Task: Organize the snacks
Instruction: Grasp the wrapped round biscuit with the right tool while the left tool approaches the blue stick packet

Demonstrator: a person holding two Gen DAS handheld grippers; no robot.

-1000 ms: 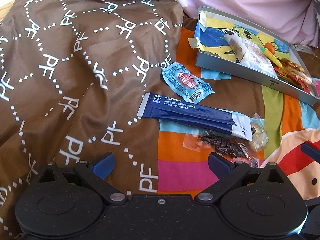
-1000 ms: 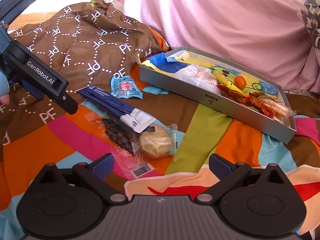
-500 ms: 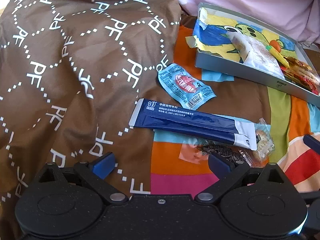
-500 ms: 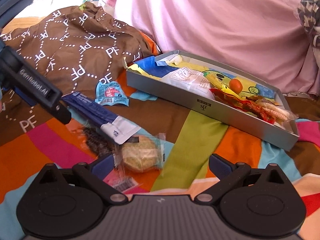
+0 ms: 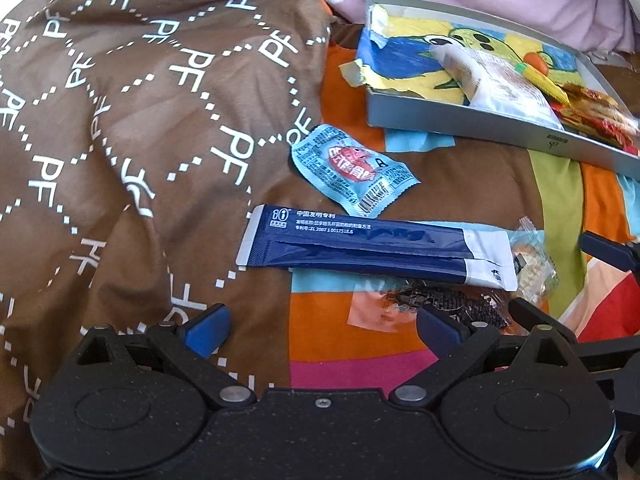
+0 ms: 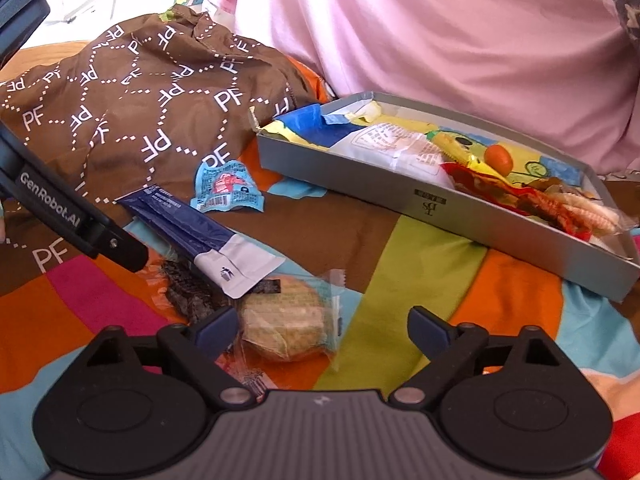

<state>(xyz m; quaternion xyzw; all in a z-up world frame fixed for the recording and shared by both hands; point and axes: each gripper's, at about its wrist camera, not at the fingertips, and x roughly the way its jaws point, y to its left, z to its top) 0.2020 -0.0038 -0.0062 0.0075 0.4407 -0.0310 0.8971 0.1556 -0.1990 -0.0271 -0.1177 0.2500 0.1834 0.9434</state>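
Both tools hang low over a bed spread with a patchwork cover (image 6: 372,308) of bright orange, green, pink and brown blocks. The left hand-held gripper (image 5: 322,326) has its blue-tipped fingers spread wide with nothing between them; the right hand-held gripper (image 6: 322,326) is equally wide and empty, its left fingertip just beside a round biscuit (image 6: 286,326) sealed in clear crinkled film.

Loose snacks lie in a small heap between the two views. A long flat navy sachet (image 5: 372,250) with a white end and a glossy, creased surface lies across a clear packet of dark dried strips (image 5: 448,304) — what the strips are is hard to tell. The sachet's white end overlaps the biscuit wrapper. Just beyond the sachet sits a small light-blue foil pouch (image 5: 352,170) with a red print and a barcode, crimped at its edges.

Farther away and to the right lies a shallow grey cardboard tray (image 6: 436,206), rectangular, lined with a torn cartoon sheet in yellow and blue. Inside it are a white plastic bag (image 6: 396,146), a yellow stick pack (image 6: 456,150) and red-orange wrapped snacks (image 6: 520,196) at its right end.

To the left bulges soft brown fabric (image 5: 132,120) printed with white dotted diamonds and "PF" letters; pink cloth (image 6: 440,32) drapes behind the tray.
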